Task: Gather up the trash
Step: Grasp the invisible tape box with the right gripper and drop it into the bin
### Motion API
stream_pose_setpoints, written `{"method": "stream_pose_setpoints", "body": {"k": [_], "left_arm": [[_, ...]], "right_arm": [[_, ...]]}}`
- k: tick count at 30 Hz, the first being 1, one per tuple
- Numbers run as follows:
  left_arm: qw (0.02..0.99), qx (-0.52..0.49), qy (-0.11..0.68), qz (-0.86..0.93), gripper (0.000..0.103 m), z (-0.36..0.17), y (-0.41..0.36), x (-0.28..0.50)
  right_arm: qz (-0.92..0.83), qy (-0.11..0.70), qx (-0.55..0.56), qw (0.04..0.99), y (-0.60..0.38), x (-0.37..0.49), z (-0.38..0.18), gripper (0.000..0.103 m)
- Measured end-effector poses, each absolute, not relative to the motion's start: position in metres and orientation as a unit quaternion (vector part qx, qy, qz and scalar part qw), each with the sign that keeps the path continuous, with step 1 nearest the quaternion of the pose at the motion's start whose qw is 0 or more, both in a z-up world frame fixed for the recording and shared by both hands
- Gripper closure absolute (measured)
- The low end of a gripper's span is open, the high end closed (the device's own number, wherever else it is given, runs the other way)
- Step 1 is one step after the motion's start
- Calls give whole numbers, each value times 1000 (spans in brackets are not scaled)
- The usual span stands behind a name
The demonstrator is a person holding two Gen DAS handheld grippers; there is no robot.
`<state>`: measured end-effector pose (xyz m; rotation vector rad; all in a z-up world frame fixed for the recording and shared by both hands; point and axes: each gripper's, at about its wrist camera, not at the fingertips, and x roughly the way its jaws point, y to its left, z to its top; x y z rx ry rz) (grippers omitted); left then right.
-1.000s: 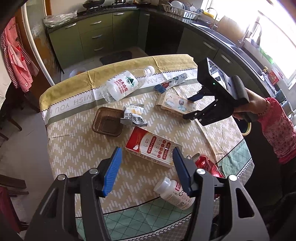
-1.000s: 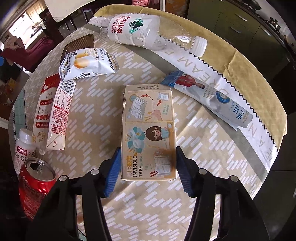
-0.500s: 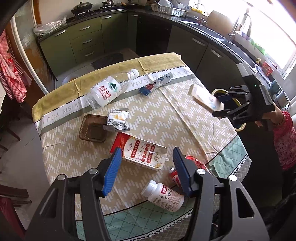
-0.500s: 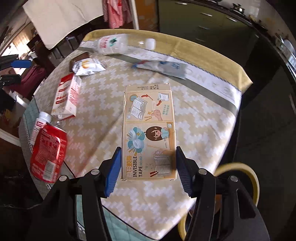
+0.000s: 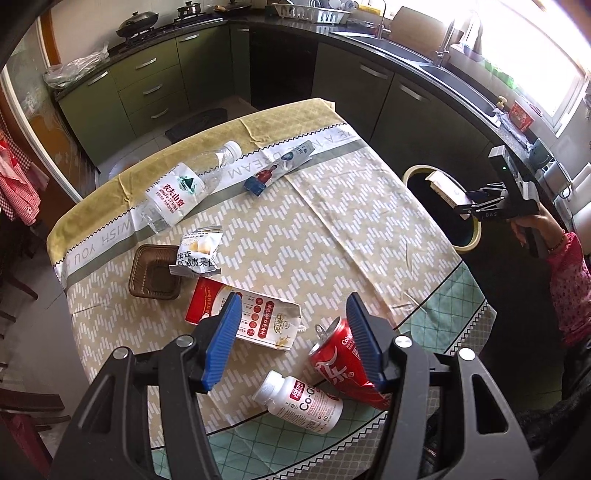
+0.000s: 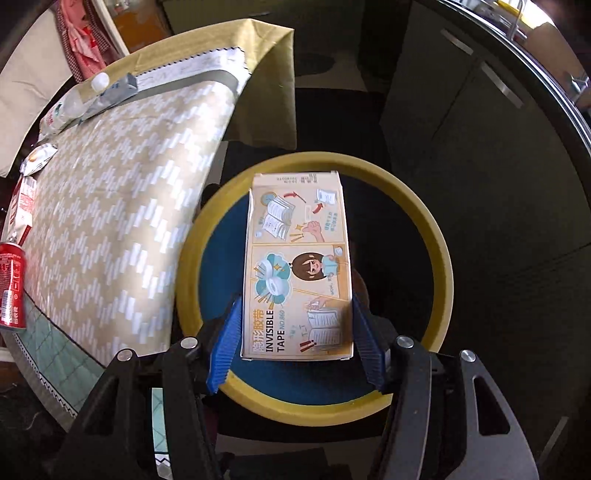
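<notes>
Bin [image 6: 439, 236], yellow-rimmed, beside the table [image 5: 332, 229]: directly below our right gripper [image 6: 295, 338]. Invisible-tape box [image 6: 297, 266]: clamped between its pads, long axis pointing forward, over the opening. Left gripper [image 5: 293, 338]: wide, empty, above the cola can [image 5: 340, 363].

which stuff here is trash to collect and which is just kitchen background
Part of the job:
- tape box held in the right tongs over the bin
- red can
- pill bottle
- carton
- snack wrapper
- brown tray
- water bottle
- tube

Just lying about:
- wok
- dish rack
</notes>
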<state>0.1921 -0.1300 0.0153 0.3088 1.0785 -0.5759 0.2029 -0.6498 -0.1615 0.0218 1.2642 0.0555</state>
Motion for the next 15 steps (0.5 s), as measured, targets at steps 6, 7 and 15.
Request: {"method": "stream_pose_setpoints", "body": {"k": [6,7,15], "left_arm": [[808,150,507,-260,47,17,-129,204],[808,151,508,-259,44,17,-129,210],[811,187,498,-244,37,11,-124,307]], "right_arm": [[14,574,34,818,-664,203,-162,33],[19,569,36,821,-663,202,-159,33],[61,558,36,827,-627,195,-145,32]]}}
